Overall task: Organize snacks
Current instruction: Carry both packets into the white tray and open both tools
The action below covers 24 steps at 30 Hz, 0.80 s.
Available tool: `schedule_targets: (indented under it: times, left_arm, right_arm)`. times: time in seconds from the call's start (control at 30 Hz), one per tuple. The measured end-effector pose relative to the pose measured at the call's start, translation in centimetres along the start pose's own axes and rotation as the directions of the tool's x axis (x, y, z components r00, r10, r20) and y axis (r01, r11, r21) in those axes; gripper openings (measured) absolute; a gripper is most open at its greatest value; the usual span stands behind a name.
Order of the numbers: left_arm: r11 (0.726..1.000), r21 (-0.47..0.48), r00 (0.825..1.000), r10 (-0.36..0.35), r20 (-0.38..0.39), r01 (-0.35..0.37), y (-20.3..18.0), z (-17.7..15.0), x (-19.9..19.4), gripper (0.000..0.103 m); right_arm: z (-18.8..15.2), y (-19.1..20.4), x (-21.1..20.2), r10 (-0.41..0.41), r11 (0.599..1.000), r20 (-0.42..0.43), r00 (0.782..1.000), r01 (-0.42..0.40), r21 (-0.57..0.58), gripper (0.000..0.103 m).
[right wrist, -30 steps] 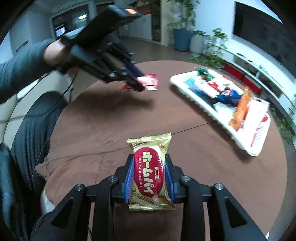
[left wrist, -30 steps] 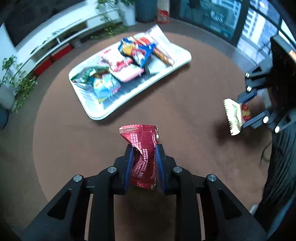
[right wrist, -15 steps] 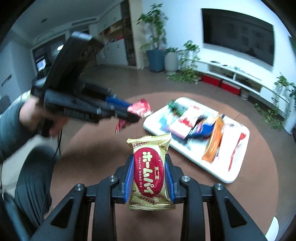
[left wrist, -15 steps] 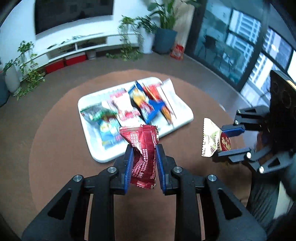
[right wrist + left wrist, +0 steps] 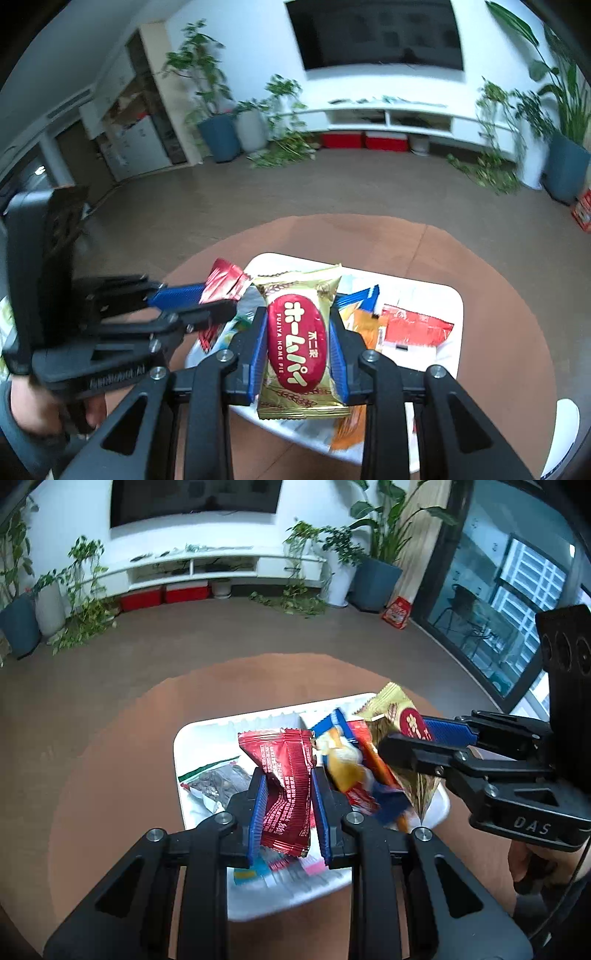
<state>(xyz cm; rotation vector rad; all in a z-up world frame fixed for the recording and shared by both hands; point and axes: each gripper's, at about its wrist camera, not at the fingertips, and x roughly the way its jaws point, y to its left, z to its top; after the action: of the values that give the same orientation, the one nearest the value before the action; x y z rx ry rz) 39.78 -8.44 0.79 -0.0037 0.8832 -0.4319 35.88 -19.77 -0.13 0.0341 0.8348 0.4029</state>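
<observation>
My left gripper [image 5: 288, 797] is shut on a crumpled red snack packet [image 5: 286, 775] and holds it above the white tray [image 5: 207, 731]. My right gripper [image 5: 298, 343] is shut on a gold packet with a red oval label [image 5: 299, 343], also above the tray [image 5: 439, 291]. The right gripper [image 5: 402, 738] shows at the right of the left wrist view with the gold packet [image 5: 397, 709]. The left gripper [image 5: 218, 301] shows at the left of the right wrist view with the red packet [image 5: 225, 280]. Several snack packets lie in the tray.
The tray sits on a round brown table [image 5: 110, 775]. Beyond it are a brown floor, potted plants [image 5: 373, 572] and a white TV shelf [image 5: 207, 568]. A white object [image 5: 561, 435] lies at the table's right edge. A hand [image 5: 29, 410] holds the left gripper.
Both grippers have moved forward over the tray with their packets still held, and they have come close together side by side. The views have tilted up toward the room.
</observation>
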Motion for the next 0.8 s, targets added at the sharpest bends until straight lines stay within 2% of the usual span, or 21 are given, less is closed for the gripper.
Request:
schedule_targets:
  times: [0.1, 0.33, 0.6, 0.67, 0.77, 0.8]
  left_arm:
    - [1.0, -0.009, 0.999, 0.026, -0.021, -0.026, 0.6, 0.0, 2.1, 0.022]
    - [0.999, -0.027, 0.999, 0.024, -0.043, -0.025, 1.3, -0.9, 4.8, 0.022]
    - [0.999, -0.014, 0.998, 0.039, -0.048, -0.04, 0.9, -0.8, 6.4, 0.024]
    - [0.998, -0.011, 0.997, 0.06, -0.042, -0.06, 0.7, -0.9, 6.4, 0.028]
    - [0.996, -0.026, 0.996, 0.08, -0.033, -0.081, 1.2, -1.1, 6.5, 0.047]
    - [0.996, -0.036, 0.997, 0.081, -0.021, -0.081, 1.4, -1.1, 6.2, 0.058]
  right_arm:
    - [0.3, -0.6, 2.0, -0.027, 0.999, -0.028, 0.999, 0.028, 0.018, 0.033]
    - [-0.1, -0.9, 4.8, -0.069, 0.997, -0.074, 0.995, 0.07, 0.018, 0.033]
    - [-0.7, -0.7, 5.5, -0.099, 0.995, -0.08, 0.992, 0.1, 0.011, 0.034]
    - [-0.8, -0.9, 5.4, -0.105, 0.994, -0.076, 0.992, 0.106, 0.021, 0.036]
    - [-0.9, -0.9, 5.1, -0.108, 0.993, -0.066, 0.992, 0.11, 0.034, 0.039]
    - [-0.9, -0.9, 5.0, -0.109, 0.993, -0.064, 0.992, 0.111, 0.037, 0.041]
